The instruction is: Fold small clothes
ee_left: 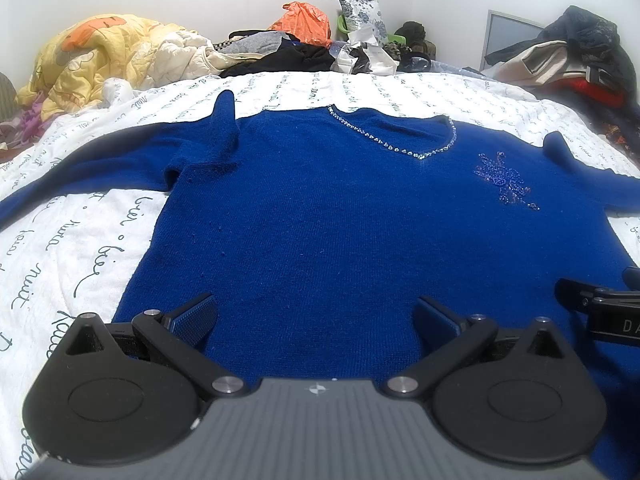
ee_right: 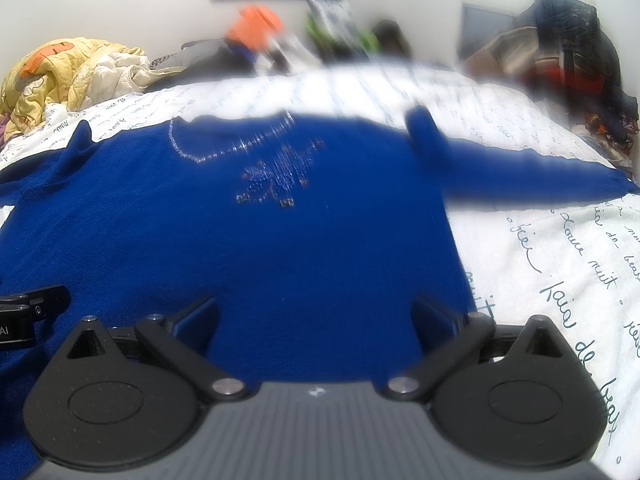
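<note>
Your right view blurs the blue sweater (ee_left: 340, 208); its hem is hidden. Your left gripper (ee_left: 314, 316) and right gripper (ee_right: 314, 316) gape empty above it.

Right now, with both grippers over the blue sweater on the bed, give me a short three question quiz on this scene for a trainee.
1. True or false: the blue knit sweater with the rhinestone neckline is already folded in half.
2. Multiple choice: what does the sweater lie on? A, a wooden table. B, a white bedspread with handwritten script. C, a tiled floor.
3. Short answer: how do the left gripper and the right gripper stand, open or shut?

Key
1. False: it lies flat, front up, both sleeves spread out to the sides.
2. B.
3. Both open, over the lower part of the sweater, holding nothing.
</note>
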Demonstrator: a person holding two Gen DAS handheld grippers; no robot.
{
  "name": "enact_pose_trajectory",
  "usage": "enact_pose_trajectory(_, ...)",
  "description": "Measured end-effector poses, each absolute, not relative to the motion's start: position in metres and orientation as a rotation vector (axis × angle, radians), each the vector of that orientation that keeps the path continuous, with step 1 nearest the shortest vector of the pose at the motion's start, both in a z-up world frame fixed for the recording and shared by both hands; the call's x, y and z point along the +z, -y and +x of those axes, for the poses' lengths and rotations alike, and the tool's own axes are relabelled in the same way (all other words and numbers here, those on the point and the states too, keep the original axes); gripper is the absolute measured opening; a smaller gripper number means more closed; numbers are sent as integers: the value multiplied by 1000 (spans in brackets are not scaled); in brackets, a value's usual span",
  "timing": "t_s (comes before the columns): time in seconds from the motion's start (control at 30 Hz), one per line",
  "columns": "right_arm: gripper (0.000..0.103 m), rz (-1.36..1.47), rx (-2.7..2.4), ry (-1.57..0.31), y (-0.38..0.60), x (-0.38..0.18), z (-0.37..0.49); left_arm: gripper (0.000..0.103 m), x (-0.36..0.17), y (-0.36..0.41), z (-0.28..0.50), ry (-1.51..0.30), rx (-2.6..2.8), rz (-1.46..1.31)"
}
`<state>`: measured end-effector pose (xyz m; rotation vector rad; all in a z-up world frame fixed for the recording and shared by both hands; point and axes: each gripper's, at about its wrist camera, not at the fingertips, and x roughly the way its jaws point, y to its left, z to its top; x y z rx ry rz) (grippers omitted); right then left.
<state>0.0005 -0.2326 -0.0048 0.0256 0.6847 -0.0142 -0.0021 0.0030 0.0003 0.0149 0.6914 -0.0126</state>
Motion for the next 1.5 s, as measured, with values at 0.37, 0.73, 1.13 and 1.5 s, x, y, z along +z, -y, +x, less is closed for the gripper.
enact_pose_trajectory(0.37, 103, 26, -14, -685, 233, -5, 1, 103, 0, -2, -2, -691, -13, 15)
enact_pose_trajectory(0.73, 103, 72, 104, -732, 255, 5, 4, 103, 0, -3, -2, -691, -14, 15)
enact_pose_trajectory(1.13, 103, 967, -233, -499, 601, 17, 55, 103, 0, -3, -2, -691, -14, 14)
enact_pose_trajectory(1.5, 87, 991, -275, -495, 654, -8, 116, 103, 0, -4, -2, -692, -14, 14)
